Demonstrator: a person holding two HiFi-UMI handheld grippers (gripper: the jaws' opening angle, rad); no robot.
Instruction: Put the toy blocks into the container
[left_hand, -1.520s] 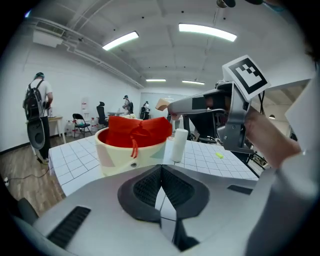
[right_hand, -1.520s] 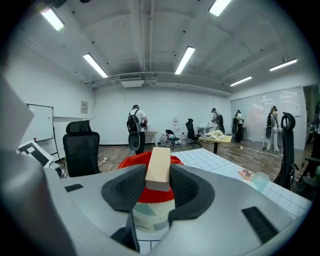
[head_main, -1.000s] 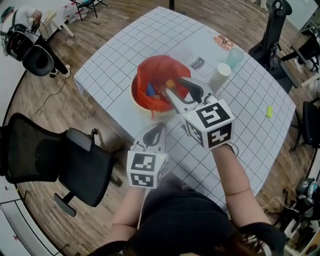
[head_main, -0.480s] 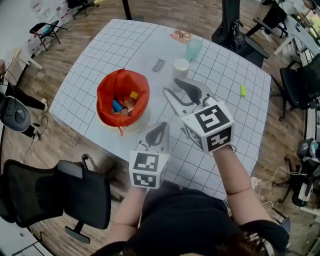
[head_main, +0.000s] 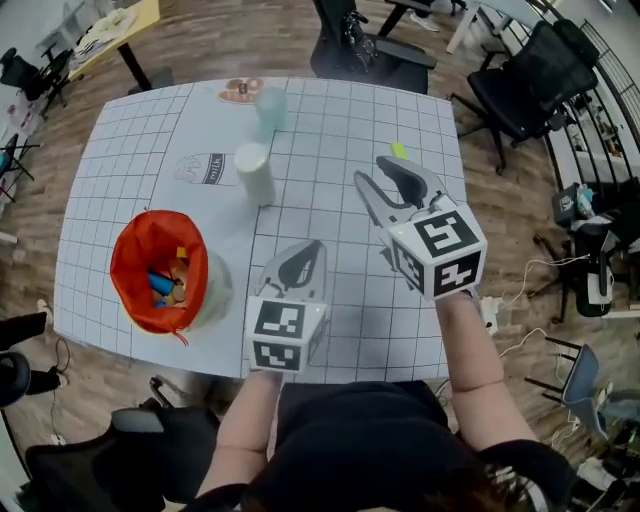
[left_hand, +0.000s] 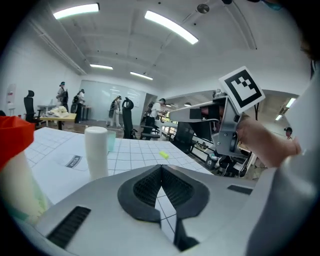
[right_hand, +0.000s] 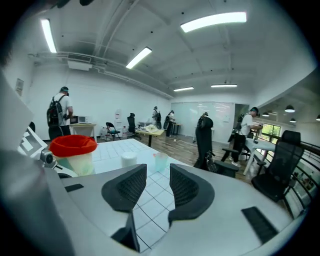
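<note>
**Container** (head_main: 135, 235): a round pale tub lined with crinkled red film folded over the rim. It stands near the left front corner of the surface, well apart from both grippers.

**Blocks** (head_main: 165, 285): small blue, orange and yellow pieces heaped inside the container. One yellow-green piece (head_main: 399, 151) lies alone on the far right of the surface.

**Surface** (head_main: 330, 120): a white sheet ruled with a black square grid. It also bears a matte white cylinder (head_main: 254, 173), a translucent teal cup (head_main: 270, 105) and a flat "milk" label (head_main: 205, 168).

**Room**: wood-plank floor (head_main: 250, 40), black office chairs (head_main: 520, 80) and a white ceiling (right_hand: 150, 30) with strip lights.

**Left gripper** (head_main: 312, 246): grey shell with ribbed black pads that meet at the tips, with nothing between them.

**Right gripper** (head_main: 372, 172): jaws apart, having just closed a little. Only the gridded surface shows between them, and nothing is held
</note>
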